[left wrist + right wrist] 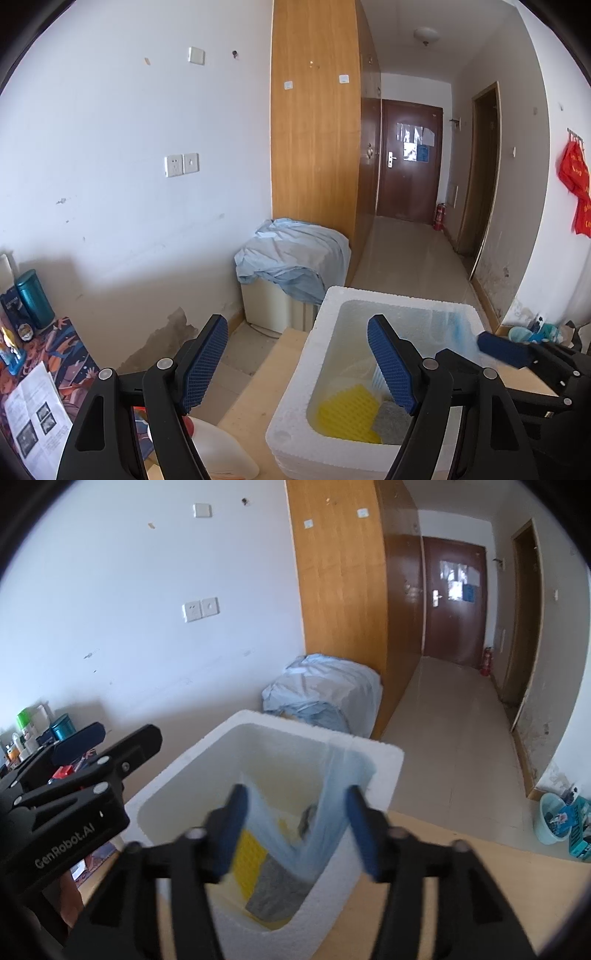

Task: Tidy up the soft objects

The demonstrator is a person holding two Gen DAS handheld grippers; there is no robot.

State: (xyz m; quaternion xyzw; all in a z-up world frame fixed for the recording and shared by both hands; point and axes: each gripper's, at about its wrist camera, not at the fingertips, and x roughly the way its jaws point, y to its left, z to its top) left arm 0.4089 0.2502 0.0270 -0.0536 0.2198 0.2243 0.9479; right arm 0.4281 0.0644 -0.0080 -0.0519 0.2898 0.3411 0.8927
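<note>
A white foam box (321,343) (184,771) stands on the wooden table. Inside lie a yellow waffle sponge (347,411) (251,860), a grey cloth (393,424) (277,890) and a light blue cloth (325,812) draped down the far wall, blurred. My left gripper (299,363) is open and empty, above the box's near left rim. My right gripper (295,830) is open above the box, its fingers either side of the blue cloth, not touching it; it also shows in the left wrist view (506,349).
A white plastic bottle (218,454) lies by the left gripper. A patterned mat (66,350) with papers, a teal canister (35,299) and clutter is at left. A blue sheet covers a cabinet (295,254) behind the table. A teal basin (557,818) sits on the floor.
</note>
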